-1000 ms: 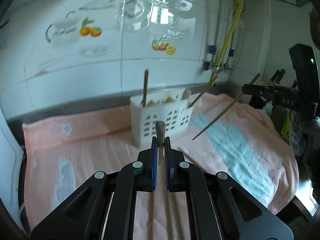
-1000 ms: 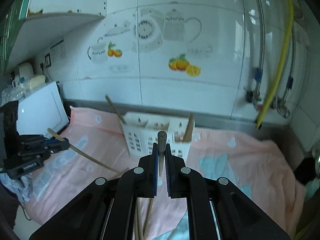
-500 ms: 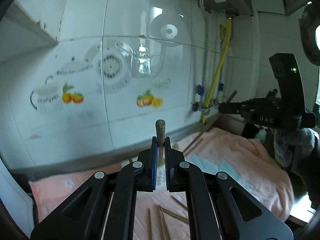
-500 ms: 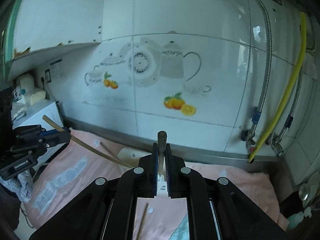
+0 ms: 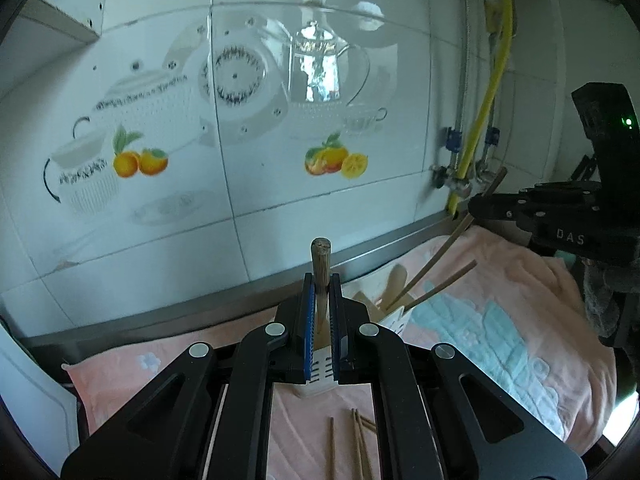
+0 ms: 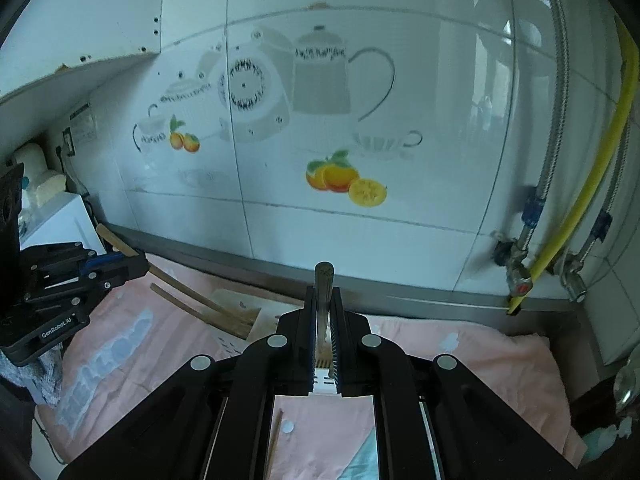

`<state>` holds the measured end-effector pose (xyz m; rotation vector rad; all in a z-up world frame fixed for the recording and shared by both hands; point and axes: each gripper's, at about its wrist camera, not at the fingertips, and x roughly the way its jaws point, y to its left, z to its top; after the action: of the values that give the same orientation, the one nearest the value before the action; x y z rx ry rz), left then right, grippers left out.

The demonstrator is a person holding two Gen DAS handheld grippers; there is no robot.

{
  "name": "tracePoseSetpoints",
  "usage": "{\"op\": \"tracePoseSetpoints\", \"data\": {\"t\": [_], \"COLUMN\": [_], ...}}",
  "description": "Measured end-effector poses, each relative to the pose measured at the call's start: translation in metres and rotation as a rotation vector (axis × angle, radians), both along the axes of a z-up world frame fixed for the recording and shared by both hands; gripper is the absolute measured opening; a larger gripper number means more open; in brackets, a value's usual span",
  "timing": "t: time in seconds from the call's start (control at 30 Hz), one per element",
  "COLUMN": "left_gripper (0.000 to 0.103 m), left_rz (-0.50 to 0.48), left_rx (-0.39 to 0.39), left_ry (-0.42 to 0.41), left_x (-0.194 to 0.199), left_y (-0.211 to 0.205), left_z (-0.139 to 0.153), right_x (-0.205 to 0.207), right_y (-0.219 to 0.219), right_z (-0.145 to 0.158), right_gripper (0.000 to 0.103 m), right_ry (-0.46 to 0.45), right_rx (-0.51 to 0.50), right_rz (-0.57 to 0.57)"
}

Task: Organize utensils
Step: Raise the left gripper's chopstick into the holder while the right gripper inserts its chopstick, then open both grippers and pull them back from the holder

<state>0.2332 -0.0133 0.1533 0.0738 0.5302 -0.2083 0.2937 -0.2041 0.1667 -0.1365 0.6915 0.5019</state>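
Two grippers, left gripper [image 5: 323,300] and right gripper [image 6: 325,316], each clamped on a chopstick. Mid-carry, above the white utensil holder [image 5: 394,322]. Next move likely needs tips lowered into a compartment.

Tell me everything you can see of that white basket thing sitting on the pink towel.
The white plastic holder stands upright on the pink towel near the tiled wall, mostly hidden behind each camera's own fingers. Its walls look like thin plastic with rows of small slots. The top is open. Wooden utensils stand in it, among them a flat spatula-like piece, and chopsticks lean out of it toward the right gripper. How many compartments it has cannot be seen.
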Motion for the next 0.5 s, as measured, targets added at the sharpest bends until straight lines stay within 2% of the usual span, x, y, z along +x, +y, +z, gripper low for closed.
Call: {"op": "tracePoseSetpoints", "data": {"t": [0.33, 0.5], "left_gripper": [0.007, 0.009], "left_rz": [0.005, 0.013], "left_rx": [-0.009, -0.014], "left_ry": [0.054, 0.043], "left_x": [0.015, 0.010], "left_y": [0.003, 0.005], "left_z": [-0.017, -0.018], "right_x": [0.013, 0.014], "right_y": [0.014, 0.011], "right_z": [-0.032, -0.035], "right_gripper": [0.007, 0.010], "right_ry": [0.064, 0.067], "right_rx": [-0.033, -0.025], "right_rz": [0.000, -0.013]}}
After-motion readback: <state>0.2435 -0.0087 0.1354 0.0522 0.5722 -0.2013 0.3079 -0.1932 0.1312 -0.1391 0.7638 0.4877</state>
